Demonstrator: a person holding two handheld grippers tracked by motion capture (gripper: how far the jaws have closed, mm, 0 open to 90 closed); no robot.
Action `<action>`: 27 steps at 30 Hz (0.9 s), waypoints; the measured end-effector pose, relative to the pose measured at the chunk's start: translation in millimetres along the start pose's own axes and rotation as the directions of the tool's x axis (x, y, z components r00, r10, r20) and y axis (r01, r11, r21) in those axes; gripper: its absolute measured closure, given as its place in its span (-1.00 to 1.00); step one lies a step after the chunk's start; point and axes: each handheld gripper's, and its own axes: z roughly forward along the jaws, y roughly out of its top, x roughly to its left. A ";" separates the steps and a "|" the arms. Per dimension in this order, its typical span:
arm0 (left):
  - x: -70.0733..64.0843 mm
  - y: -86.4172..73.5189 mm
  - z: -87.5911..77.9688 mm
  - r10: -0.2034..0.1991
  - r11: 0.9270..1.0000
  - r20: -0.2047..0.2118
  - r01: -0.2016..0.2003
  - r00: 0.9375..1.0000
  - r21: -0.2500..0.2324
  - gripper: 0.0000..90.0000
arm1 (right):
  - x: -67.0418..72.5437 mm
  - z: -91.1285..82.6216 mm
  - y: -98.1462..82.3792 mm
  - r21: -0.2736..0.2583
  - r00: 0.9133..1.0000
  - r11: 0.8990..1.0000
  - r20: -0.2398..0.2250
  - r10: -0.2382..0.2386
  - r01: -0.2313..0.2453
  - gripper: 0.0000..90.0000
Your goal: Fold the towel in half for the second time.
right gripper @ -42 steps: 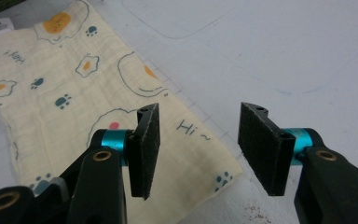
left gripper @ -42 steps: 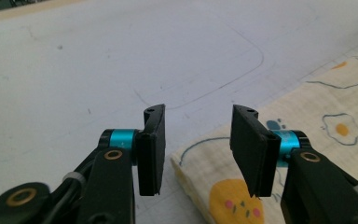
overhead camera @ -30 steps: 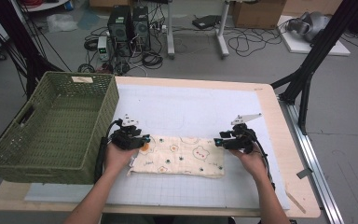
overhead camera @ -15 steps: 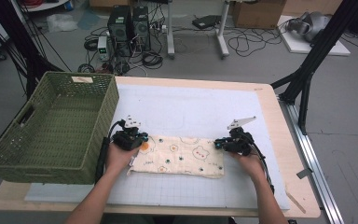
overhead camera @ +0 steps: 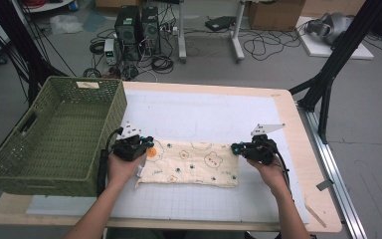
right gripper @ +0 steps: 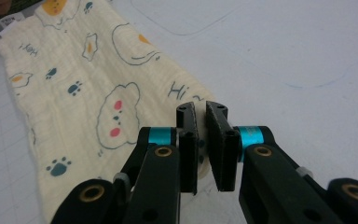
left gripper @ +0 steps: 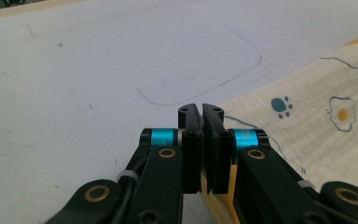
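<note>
The left gripper (overhead camera: 148, 143) is clamped on the far left corner of the cloth (overhead camera: 191, 163), its black jaws pressed together with a sliver of yellow fabric pinched between them, as seen in the left gripper view (left gripper: 202, 116). The right gripper (overhead camera: 235, 148) is closed on the far right corner, a thin fold of cloth caught between its pads (right gripper: 200, 114); both sets of jaws have just been closing. The cloth (right gripper: 98, 93) is a cream, crinkled muslin rectangle printed with bears, paw prints and eggs, laid flat near the front edge of the desk (overhead camera: 204, 112). A green woven basket (overhead camera: 54, 134) is stood at the desk's left edge.
</note>
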 end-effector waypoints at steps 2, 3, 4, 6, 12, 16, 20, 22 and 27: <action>-2.8 0.1 -3.2 0.015 1.000 0.000 -0.015 1.000 -0.017 0.91 | 3.8 -3.4 -0.1 -0.005 1.000 1.000 -0.004 -0.007 0.007 0.85; -4.1 0.0 -5.0 0.023 1.000 0.000 -0.023 1.000 -0.016 0.91 | 5.5 -5.5 0.0 -0.010 1.000 1.000 -0.004 -0.013 0.013 0.85; -5.3 -0.5 -6.4 0.032 0.999 0.001 -0.032 0.999 -0.018 0.91 | 6.9 -7.5 0.1 -0.015 1.000 1.000 -0.004 -0.019 0.018 0.85; -6.8 -2.7 -9.0 0.041 0.999 0.001 -0.041 0.999 -0.024 0.90 | 9.9 -11.5 -0.3 -0.019 1.000 1.000 -0.009 -0.018 0.018 0.85; -8.6 -11.6 -13.0 0.059 0.998 0.003 -0.059 0.998 -0.026 0.89 | 18.6 -14.1 -7.1 -0.025 0.999 0.999 -0.024 -0.037 0.036 0.85; -10.5 -13.8 -16.9 0.071 0.997 0.008 -0.071 0.997 -0.035 0.89 | 20.9 -15.2 -12.7 -0.026 0.999 0.999 -0.035 -0.032 0.031 0.84; -12.3 -16.4 -21.4 0.080 0.996 0.013 -0.079 0.997 -0.042 0.89 | 24.2 -16.7 -16.2 -0.031 0.999 0.999 -0.041 -0.032 0.031 0.84; -13.7 -18.3 -24.3 0.083 0.996 0.017 -0.082 0.996 -0.045 0.89 | 26.3 -17.2 -17.7 -0.035 0.998 0.999 -0.050 -0.032 0.030 0.84; -19.3 -24.0 -33.7 0.098 0.994 0.031 -0.096 0.995 -0.057 0.89 | 31.5 -19.3 -23.5 -0.033 0.998 0.999 -0.060 -0.036 0.034 0.83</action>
